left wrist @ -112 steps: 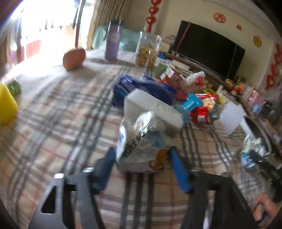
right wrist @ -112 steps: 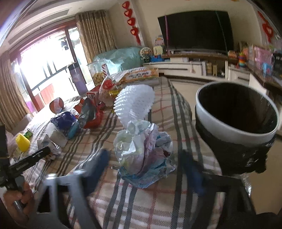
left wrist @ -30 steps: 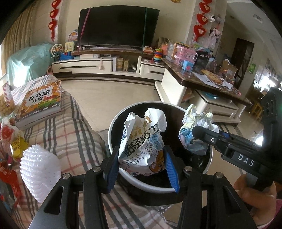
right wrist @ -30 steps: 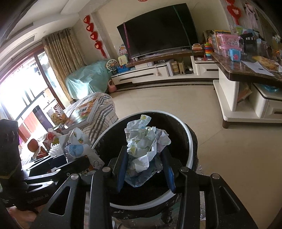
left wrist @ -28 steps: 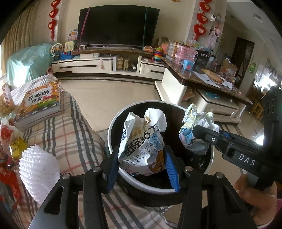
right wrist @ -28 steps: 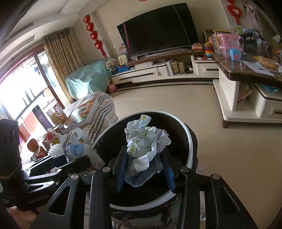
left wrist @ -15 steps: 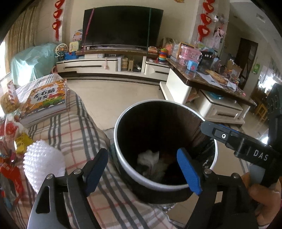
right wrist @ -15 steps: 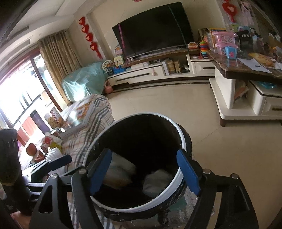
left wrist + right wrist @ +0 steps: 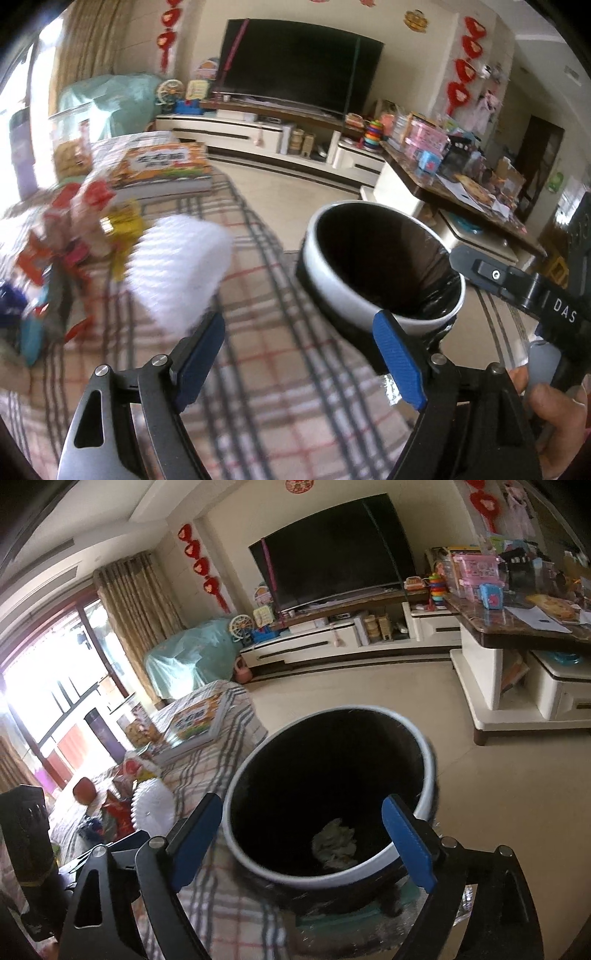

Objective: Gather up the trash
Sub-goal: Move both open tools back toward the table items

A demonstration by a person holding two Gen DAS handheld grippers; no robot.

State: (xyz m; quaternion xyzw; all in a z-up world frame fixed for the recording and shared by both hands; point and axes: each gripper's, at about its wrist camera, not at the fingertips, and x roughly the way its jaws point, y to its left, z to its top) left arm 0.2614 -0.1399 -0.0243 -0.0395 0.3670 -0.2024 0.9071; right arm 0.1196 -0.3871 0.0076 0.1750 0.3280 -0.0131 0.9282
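This is a family living room. A big dark television point(image 9: 334, 548) stands on a long white media cabinet point(image 9: 332, 644) against the far wall, with red paper decorations point(image 9: 201, 566) hanging beside it. Tall curtains point(image 9: 136, 602) frame a bright window. Toys and boxes crowd a marble-topped sideboard point(image 9: 517, 622), and a plaid cloth point(image 9: 280, 373) covers the surface, which carries snacks and a children's book point(image 9: 166, 164).

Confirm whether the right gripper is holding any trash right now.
No: the right gripper is open and empty, its fingers spread over the trash bin.
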